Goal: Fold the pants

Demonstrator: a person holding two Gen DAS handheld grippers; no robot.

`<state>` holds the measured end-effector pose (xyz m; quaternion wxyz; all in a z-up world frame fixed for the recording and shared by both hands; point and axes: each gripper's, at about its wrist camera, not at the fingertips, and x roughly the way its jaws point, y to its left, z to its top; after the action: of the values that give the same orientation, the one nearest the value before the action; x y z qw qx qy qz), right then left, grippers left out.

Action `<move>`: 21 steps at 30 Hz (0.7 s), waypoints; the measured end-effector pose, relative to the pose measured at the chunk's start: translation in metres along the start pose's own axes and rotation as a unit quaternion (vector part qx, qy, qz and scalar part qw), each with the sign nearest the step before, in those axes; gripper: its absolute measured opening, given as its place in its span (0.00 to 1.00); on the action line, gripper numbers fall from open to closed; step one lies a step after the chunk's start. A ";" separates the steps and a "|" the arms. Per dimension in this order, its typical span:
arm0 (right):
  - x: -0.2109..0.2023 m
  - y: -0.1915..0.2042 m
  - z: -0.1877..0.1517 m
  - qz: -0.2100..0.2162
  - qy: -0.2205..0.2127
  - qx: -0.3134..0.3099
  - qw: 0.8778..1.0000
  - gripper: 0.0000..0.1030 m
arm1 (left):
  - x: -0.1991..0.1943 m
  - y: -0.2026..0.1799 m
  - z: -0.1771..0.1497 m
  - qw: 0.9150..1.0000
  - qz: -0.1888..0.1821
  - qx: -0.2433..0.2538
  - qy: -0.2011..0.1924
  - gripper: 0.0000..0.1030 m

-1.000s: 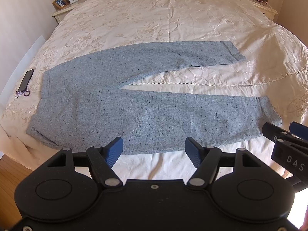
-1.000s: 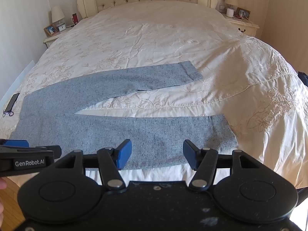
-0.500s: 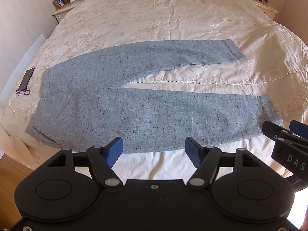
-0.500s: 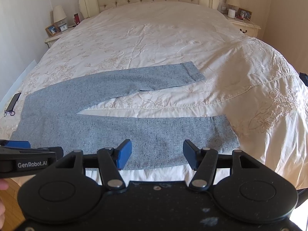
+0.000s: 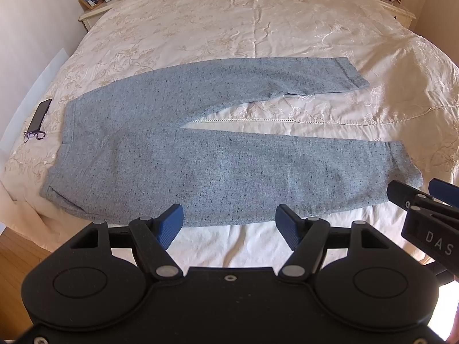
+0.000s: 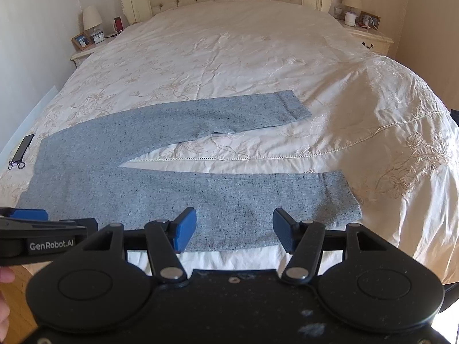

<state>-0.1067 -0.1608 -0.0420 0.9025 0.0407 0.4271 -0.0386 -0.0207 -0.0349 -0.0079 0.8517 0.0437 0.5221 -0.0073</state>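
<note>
Now I am easing both spread, empty grippers, left gripper (image 5: 228, 225) and right gripper (image 6: 233, 229), a little closer to the pants (image 5: 200, 149), lying flat, legs splayed rightward, on the bed (image 6: 243, 43); folding is not started.

Both claws are held low and level, side by side, pointing the same way. The left claw (image 5: 229, 223) has its blue-padded fingers (image 5: 169, 223) spread wide apart with nothing between them. The right claw (image 6: 234, 229) is likewise spread wide and empty, its blue pads (image 6: 185, 228) well apart. A bit of the person's hand (image 6: 4, 295) shows behind the left claw.
</note>
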 end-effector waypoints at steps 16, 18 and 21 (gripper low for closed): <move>0.007 0.007 0.002 -0.011 -0.005 -0.003 1.000 0.61 | 0.007 0.005 0.001 1.000 0.013 0.011 -0.002 0.69; 0.012 0.010 0.004 -0.024 -0.004 -0.002 1.000 0.61 | 0.009 0.010 0.003 1.000 0.013 0.012 -0.005 0.69; 0.017 0.016 0.007 -0.045 -0.013 0.005 0.999 0.61 | 0.016 0.023 0.010 1.000 0.006 -0.005 0.006 0.69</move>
<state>-0.0885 -0.1467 -0.0502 0.9051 0.0252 0.4166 -0.0814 -0.0036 -0.0126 -0.0157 0.8490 0.0426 0.5267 0.0001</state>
